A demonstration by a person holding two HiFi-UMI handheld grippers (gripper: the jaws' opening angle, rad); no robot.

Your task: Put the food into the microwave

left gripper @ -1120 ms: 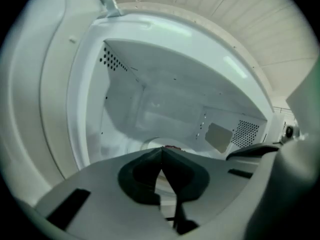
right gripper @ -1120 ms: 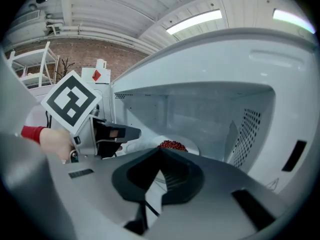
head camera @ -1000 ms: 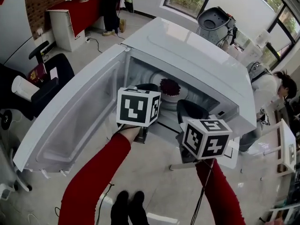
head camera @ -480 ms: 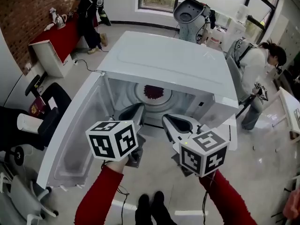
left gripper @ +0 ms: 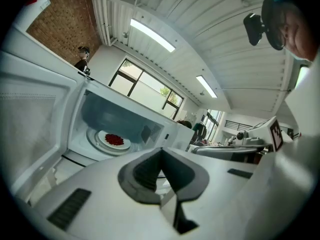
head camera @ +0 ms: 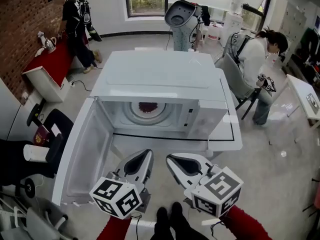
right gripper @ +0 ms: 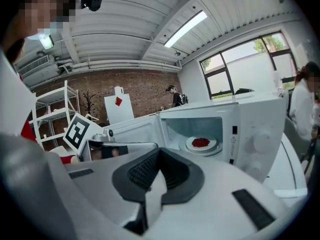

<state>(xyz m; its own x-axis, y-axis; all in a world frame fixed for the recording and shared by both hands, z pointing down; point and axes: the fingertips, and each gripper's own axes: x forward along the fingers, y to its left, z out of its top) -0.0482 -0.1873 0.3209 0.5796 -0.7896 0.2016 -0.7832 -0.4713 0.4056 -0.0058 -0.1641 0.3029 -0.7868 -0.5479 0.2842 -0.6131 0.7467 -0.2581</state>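
Observation:
The white microwave [head camera: 160,76] stands with its door [head camera: 82,154] swung wide open to the left. Inside, a white plate of red food [head camera: 148,107] rests on the turntable; it also shows in the left gripper view as the plate [left gripper: 114,140] and in the right gripper view as the plate [right gripper: 200,142]. My left gripper [head camera: 148,153] and right gripper [head camera: 170,158] hover side by side in front of the opening, clear of it. Both point at the cavity, their jaws closed tip to tip with nothing between them.
The microwave sits on a white table [head camera: 227,140]. A black chair [head camera: 42,146] stands left of the open door. One person [head camera: 75,19] stands by a red table [head camera: 47,64] at the back left; another person [head camera: 255,49] sits at the right.
Both grippers have drawn back out of the microwave toward me. The plate of food stays on the turntable.

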